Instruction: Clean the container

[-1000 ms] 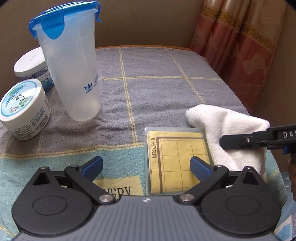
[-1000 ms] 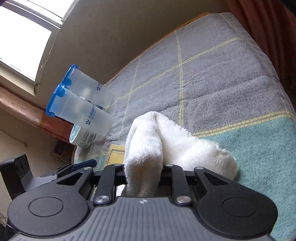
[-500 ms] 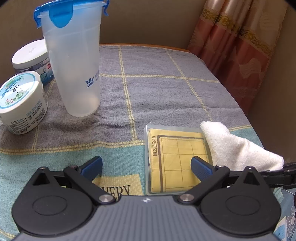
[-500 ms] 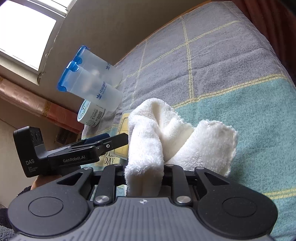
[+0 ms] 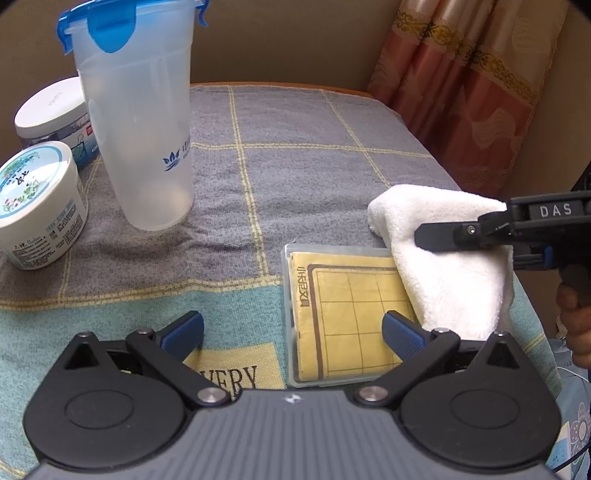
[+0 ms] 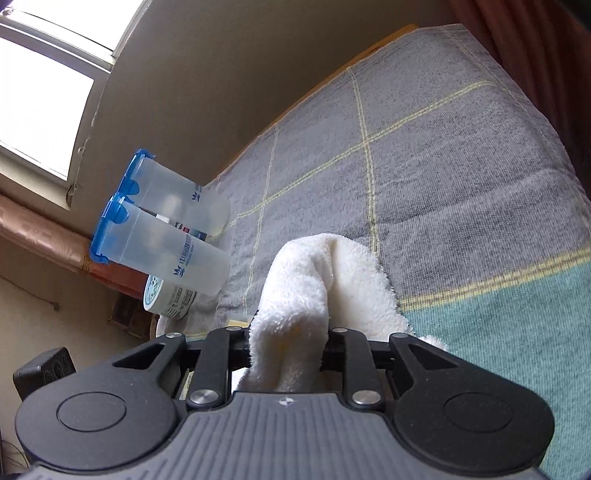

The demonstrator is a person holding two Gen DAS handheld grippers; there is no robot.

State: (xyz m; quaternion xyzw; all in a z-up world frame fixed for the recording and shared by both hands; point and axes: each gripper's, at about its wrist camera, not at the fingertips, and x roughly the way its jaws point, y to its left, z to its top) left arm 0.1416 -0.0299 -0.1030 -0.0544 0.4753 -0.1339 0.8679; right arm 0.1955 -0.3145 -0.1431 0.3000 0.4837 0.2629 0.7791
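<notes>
Two grippers are in play. The right gripper (image 6: 288, 343) has its fingers narrowed onto a bunched white cloth (image 6: 295, 295), which hangs from them just above the checked blanket (image 6: 443, 166) covering the counter. The left gripper (image 5: 291, 328) hovers empty, its fingers spread to their widest after opening a little further just now, with nothing between them.

The container to clean, a tall clear cup (image 5: 140, 140) with a blue clip lid (image 5: 122, 22), stands upright at the far left of the blanket, well apart from both grippers. A white tub (image 5: 37, 199) sits just beside it, and a second such cup (image 6: 184, 206) stands behind it in the right view.

The step in hand looks like bringing cup and cloth together. Best to take the cup low on its body with the wide fingers, squarely, since the smooth tapered wall could slip or tip. Keep a firm pinch on the cloth and steer clear of the flat plastic case (image 5: 332, 317) lying below the left gripper.
</notes>
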